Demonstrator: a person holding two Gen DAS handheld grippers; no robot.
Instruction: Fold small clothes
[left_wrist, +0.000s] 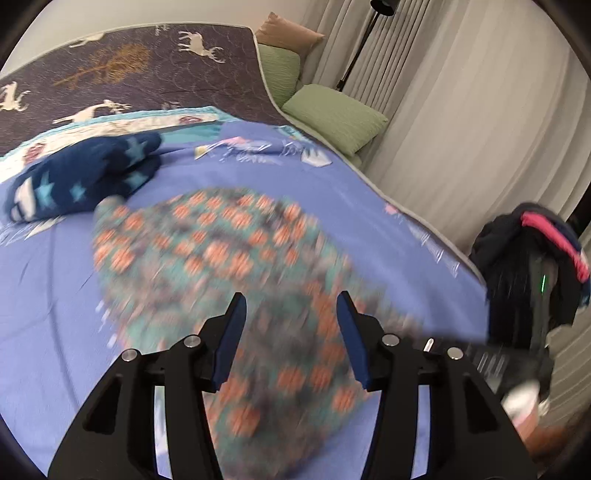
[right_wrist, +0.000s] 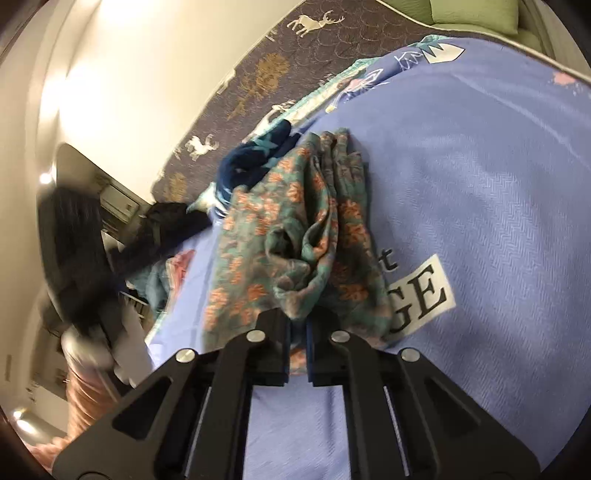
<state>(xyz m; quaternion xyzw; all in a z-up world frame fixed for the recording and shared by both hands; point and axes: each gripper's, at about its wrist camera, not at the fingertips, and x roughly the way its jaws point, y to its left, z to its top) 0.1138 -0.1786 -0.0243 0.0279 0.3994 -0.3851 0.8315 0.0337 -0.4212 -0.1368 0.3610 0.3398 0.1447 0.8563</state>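
Note:
A teal garment with orange flowers (left_wrist: 229, 258) lies spread on the blue blanket (left_wrist: 332, 206), blurred by motion in the left wrist view. My left gripper (left_wrist: 291, 306) is open and empty just above its near part. My right gripper (right_wrist: 297, 325) is shut on a bunched end of the same floral garment (right_wrist: 295, 229), which stretches away from the fingers across the blanket (right_wrist: 480, 184). A navy garment with light blue stars (left_wrist: 85, 177) lies folded beyond it and also shows in the right wrist view (right_wrist: 255, 158).
A dark quilt with deer (left_wrist: 129, 66) covers the far part of the bed. Green pillows (left_wrist: 332, 114) lie at the bed's right edge by grey curtains (left_wrist: 461, 110). The other gripper, dark and blurred, shows at the right (left_wrist: 528, 266).

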